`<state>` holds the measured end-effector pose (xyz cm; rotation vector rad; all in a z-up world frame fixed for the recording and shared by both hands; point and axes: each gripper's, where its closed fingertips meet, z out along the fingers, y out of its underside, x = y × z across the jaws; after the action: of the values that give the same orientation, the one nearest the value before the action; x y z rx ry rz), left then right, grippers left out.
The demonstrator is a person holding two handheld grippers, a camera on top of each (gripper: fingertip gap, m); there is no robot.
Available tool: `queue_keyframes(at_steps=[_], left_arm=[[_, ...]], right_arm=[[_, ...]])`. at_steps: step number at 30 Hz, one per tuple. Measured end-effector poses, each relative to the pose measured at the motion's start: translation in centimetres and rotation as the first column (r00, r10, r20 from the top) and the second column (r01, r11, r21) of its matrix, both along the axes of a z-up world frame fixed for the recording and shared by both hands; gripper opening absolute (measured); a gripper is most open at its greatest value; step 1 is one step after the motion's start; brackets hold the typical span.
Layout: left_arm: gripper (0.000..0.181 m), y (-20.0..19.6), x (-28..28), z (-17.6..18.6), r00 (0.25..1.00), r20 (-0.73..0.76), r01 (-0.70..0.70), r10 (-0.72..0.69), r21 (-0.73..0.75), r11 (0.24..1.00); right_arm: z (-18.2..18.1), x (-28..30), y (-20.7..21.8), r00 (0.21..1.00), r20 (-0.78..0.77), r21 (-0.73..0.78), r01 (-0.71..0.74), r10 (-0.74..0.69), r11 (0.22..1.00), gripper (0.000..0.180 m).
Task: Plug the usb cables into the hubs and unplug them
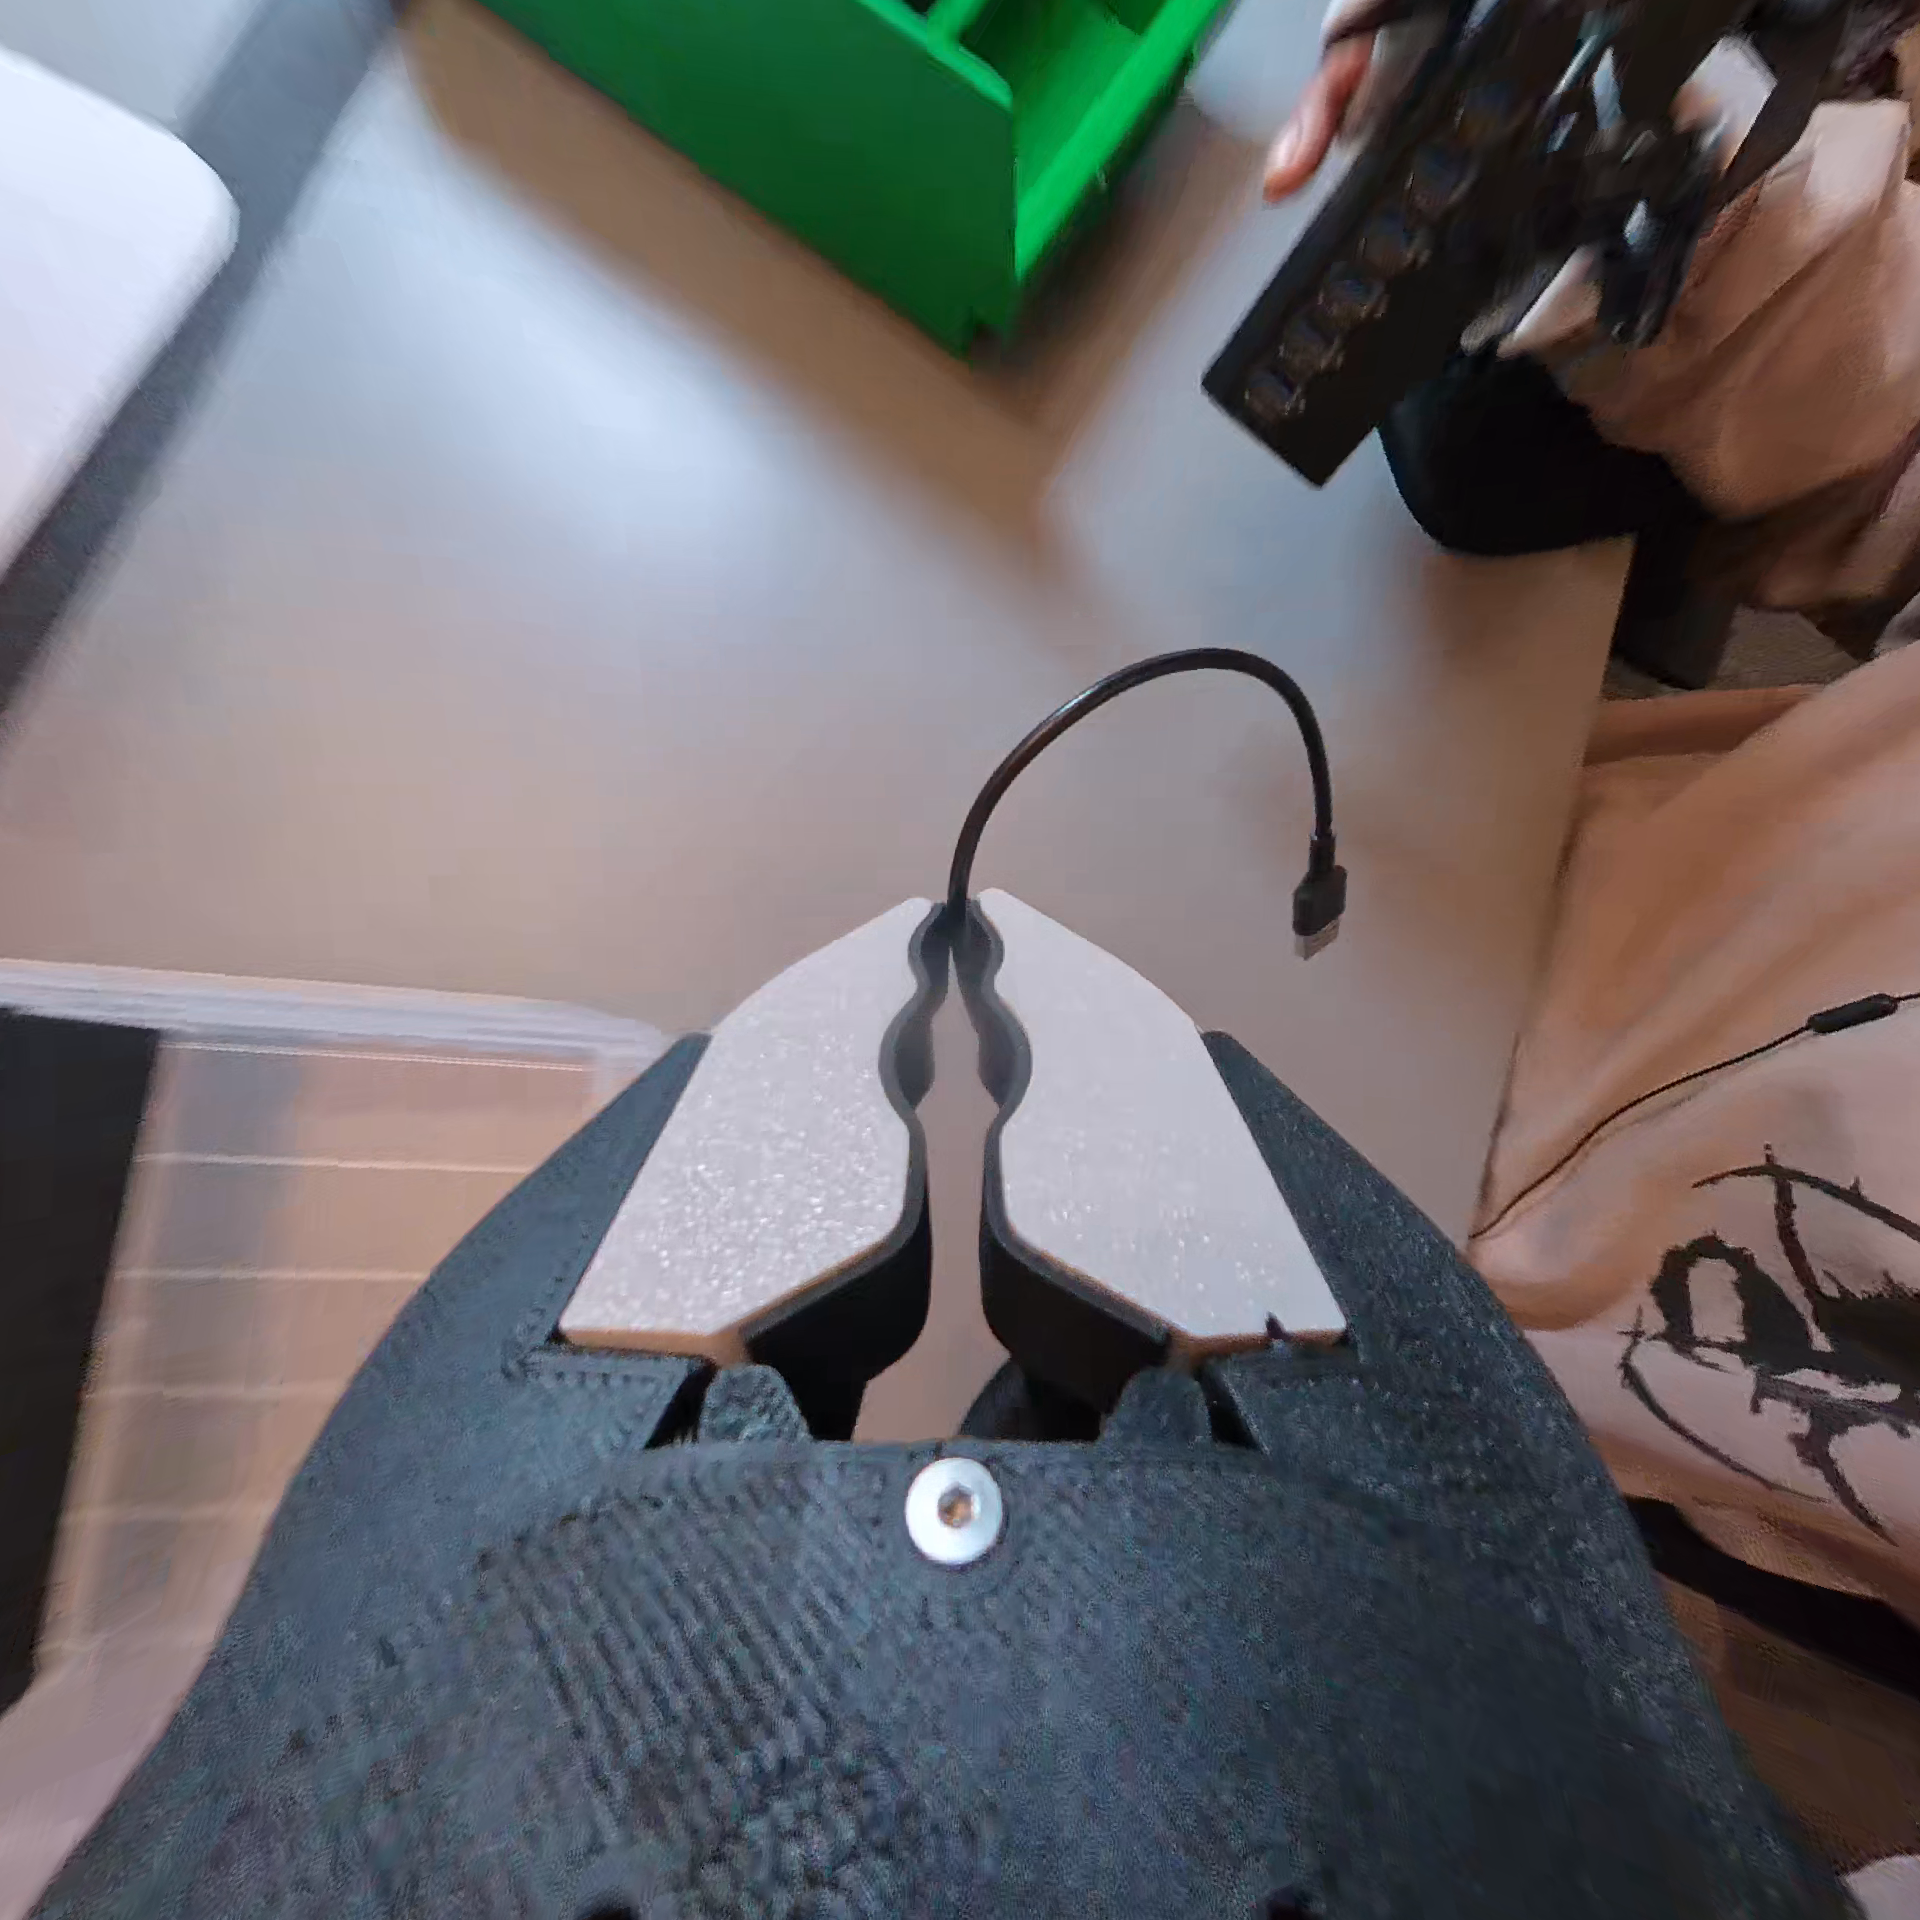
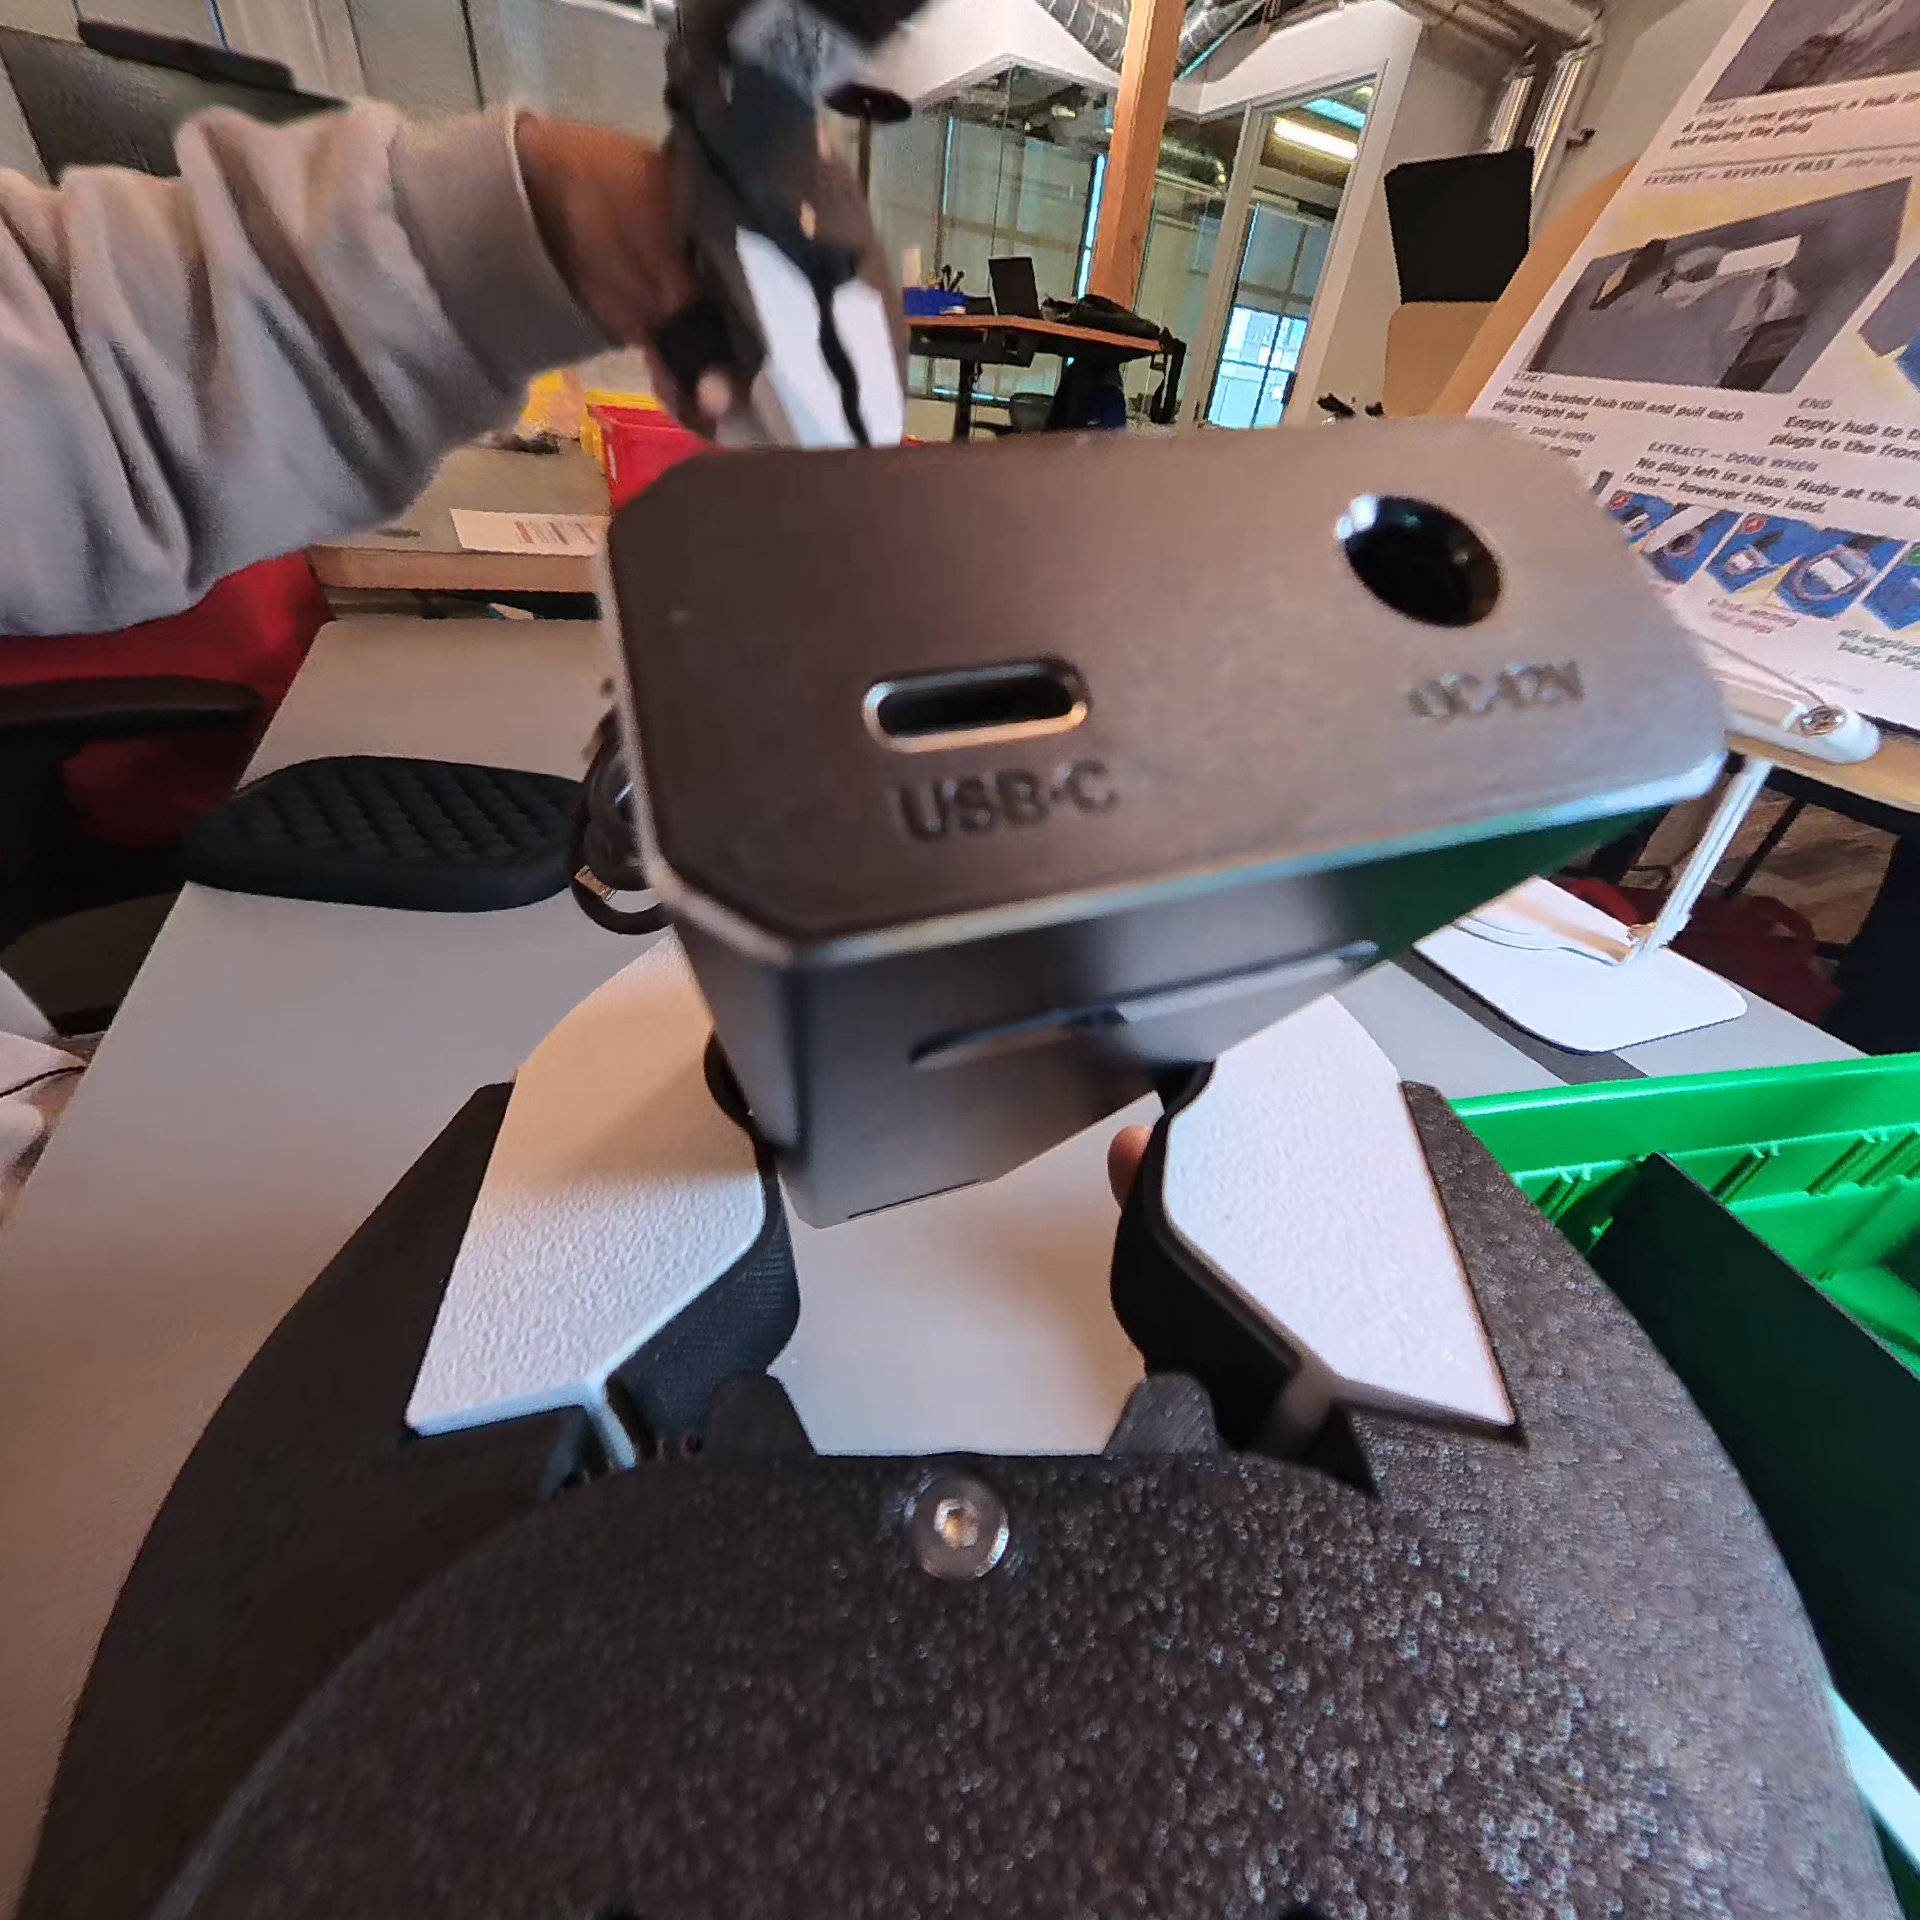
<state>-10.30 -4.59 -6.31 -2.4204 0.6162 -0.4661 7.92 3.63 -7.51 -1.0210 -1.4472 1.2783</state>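
Observation:
In the left wrist view my left gripper [image 1: 954, 920] is shut on a short black USB cable [image 1: 1122, 691]. The cable arches up and right from the fingertips, and its free plug [image 1: 1320, 914] hangs in the air over the table. The right gripper shows at the top right, blurred, holding a long black hub [image 1: 1340, 312] with a row of ports. In the right wrist view my right gripper [image 2: 966, 1122] is shut on that dark metal hub [image 2: 1091, 675]. Its end face, with an oval port and a round socket, fills the view. The left gripper [image 2: 769, 208] is blurred at the upper left.
A green compartment bin [image 1: 831, 135] stands at the far side of the beige table [image 1: 520, 571] and also shows in the right wrist view [image 2: 1714, 1174]. A clear plastic box [image 1: 312, 1091] is at the left. An instruction poster [image 2: 1745, 364] leans at the right. A person's sleeve [image 2: 208, 343] reaches in. About 20 centimetres separates my left fingertips from my right.

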Motion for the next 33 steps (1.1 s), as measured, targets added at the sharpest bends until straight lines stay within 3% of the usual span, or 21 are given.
queue_keyframes(at_steps=[3,6,10,12,16,19,24,27,28,33], left_arm=[[0.003,-0.6,2.1,-7.0,0.999,0.040,-0.006,0.011,-0.121,0.993],[0.008,-1.6,2.7,-12.6,1.000,-0.022,0.001,-0.005,-0.182,0.983],[0.025,-1.7,3.7,-12.7,0.949,-0.231,0.212,-0.213,-0.029,0.977],[0.031,-1.8,5.8,-11.4,0.881,-0.313,0.391,-0.355,0.060,0.918],[0.030,-3.1,11.0,-11.6,0.671,-0.412,0.707,-0.616,0.104,0.700],[0.030,-3.1,11.8,-14.1,0.516,-0.477,0.800,-0.712,-0.027,0.599],[0.030,-3.3,12.3,-16.6,0.368,-0.427,0.866,-0.826,-0.165,0.472],[0.025,-3.4,12.9,-16.7,0.384,-0.357,0.871,-0.851,-0.166,0.463],[0.015,-3.3,12.9,-16.8,0.405,-0.342,0.863,-0.848,-0.164,0.478],[0.006,-1.8,12.5,-16.7,0.660,-0.189,0.718,-0.727,-0.128,0.684]], right_arm=[[0.1,0.3,0.5,1.000,-0.004,-0.001,0.019,-0.019,1.000,0.076],[0.0,0.4,1.1,0.999,-0.002,-0.007,0.034,-0.034,0.999,0.076],[-0.2,0.3,1.3,0.999,0.003,-0.008,0.037,-0.037,0.999,0.076],[-0.4,0.1,1.3,0.999,0.011,-0.008,0.036,-0.036,0.999,0.076],[-0.7,0.1,1.4,0.999,0.017,-0.005,0.036,-0.036,0.999,0.076],[-0.6,0.3,1.8,0.999,0.011,-0.016,0.045,-0.045,0.999,0.076],[-0.7,0.4,2.6,0.998,0.016,-0.031,0.062,-0.062,0.998,0.076],[-0.8,0.5,2.7,0.998,0.020,-0.024,0.064,-0.064,0.998,0.076],[-0.8,0.5,2.7,0.998,0.022,-0.021,0.063,-0.062,0.998,0.076],[-1.0,0.4,2.4,0.998,0.030,-0.009,0.054,-0.054,0.998,0.076]])
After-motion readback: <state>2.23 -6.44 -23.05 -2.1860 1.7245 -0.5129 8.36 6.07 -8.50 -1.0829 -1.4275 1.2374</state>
